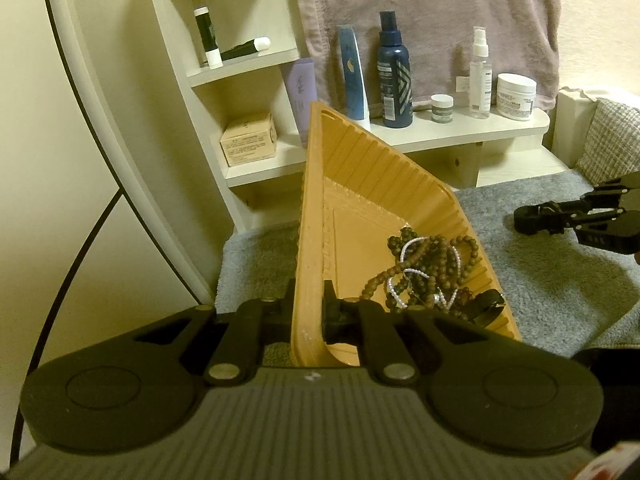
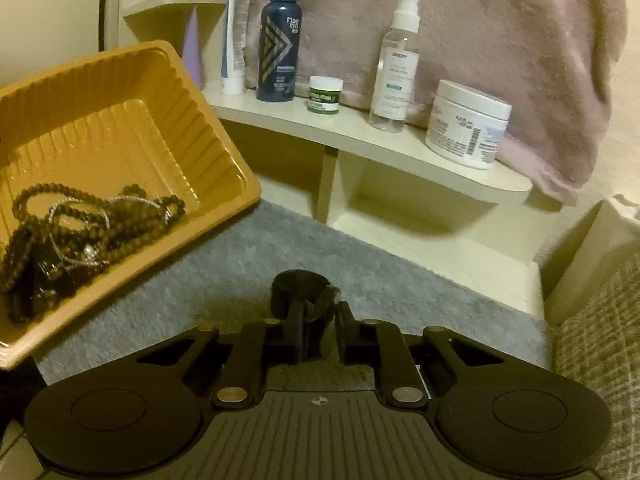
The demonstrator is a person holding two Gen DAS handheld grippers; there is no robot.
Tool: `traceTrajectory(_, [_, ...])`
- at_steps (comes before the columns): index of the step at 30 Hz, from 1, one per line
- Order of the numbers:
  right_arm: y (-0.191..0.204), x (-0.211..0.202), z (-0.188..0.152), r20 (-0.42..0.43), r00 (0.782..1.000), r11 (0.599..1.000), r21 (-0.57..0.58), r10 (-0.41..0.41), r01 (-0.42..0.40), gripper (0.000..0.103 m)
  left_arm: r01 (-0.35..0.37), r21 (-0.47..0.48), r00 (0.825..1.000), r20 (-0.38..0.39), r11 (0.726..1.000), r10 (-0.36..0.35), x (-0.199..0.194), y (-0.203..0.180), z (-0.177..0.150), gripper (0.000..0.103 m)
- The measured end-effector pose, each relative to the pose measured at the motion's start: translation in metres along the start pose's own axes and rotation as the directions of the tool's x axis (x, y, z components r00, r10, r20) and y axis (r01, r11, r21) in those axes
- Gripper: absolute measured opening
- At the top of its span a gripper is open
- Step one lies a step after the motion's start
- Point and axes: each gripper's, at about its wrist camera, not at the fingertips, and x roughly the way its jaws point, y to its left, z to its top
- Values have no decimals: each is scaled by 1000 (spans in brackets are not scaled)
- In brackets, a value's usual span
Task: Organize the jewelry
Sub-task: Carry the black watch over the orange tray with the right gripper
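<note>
Orange tray (image 1: 384,184) fills mid-frame in the left view, tipped up, its rim clamped by the left gripper (image 1: 308,312). Tangled bead necklaces (image 1: 424,272) pile in its lower corner. Right gripper (image 2: 316,320), bottom centre, pinches a small black ring-shaped piece (image 2: 298,286).

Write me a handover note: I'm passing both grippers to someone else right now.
Left gripper: jaws shut on the side wall of the orange tray, which is tilted over the grey mat.
Right gripper: jaws closed on a small dark item, over the mat.
Done: bead strands and a pearl chain lie tangled in the tray.
Left to do: probably place the dark item, then set the tray down.
</note>
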Motion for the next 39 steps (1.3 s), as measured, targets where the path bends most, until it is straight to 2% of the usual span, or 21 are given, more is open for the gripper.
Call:
traceTrajectory(8, [7,-18,-1,45,998,998,-30,-51,52,13,0,0,1000,1,1000,0,0,0,0,8])
traceTrajectory(13, [11,-31,5,74,996,998,-30,-49,51,13,0,0,1000,1,1000,0,0,0,0,8])
traceTrajectory(31, [37,-46,31,138,990,999,-42,30,-24,13,-1,0,1000,2,1000,1,0,0,0,8])
traceTrajectory(39, [48,-48,45,160,983,996,-16,85,-83,13,1,-5,1000,2,1000,-1,-1,0,-1,8])
